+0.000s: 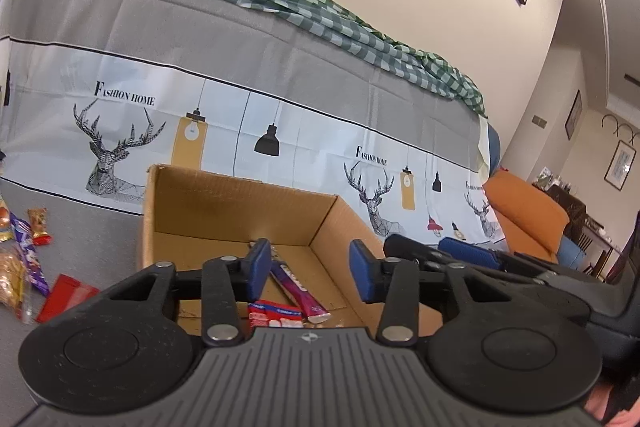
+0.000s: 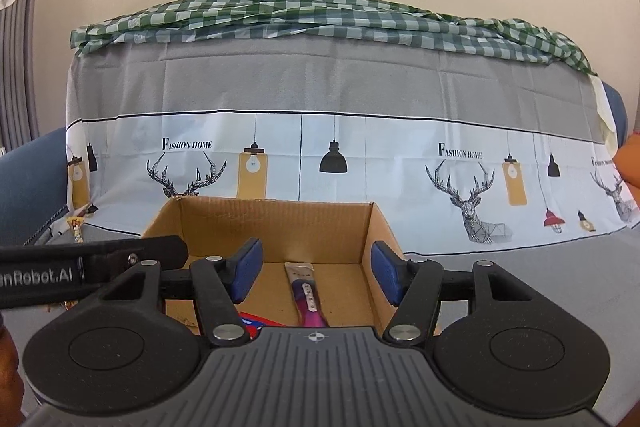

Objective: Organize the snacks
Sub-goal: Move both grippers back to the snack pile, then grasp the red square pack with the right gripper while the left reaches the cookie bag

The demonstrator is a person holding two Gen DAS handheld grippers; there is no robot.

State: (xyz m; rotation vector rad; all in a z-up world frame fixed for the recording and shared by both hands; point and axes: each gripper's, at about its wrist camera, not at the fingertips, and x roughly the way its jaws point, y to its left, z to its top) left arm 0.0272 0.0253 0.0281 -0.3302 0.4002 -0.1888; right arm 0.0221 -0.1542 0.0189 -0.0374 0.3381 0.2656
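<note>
My left camera sits just behind my left tongs [image 1: 308, 273], tilted a little downward, close over the near edge of the box [image 1: 240, 223], which it sees from a slant so that the far left corner shows. My right camera rides behind my right tongs [image 2: 316, 275] and faces the same box [image 2: 276, 223] squarely, equally near. Both views share the box, the purple packet [image 1: 298, 287] [image 2: 306, 297] on its floor, the deer-print cloth [image 1: 240, 95] behind and the wall. Each view catches the other tongs at its edge.
</note>
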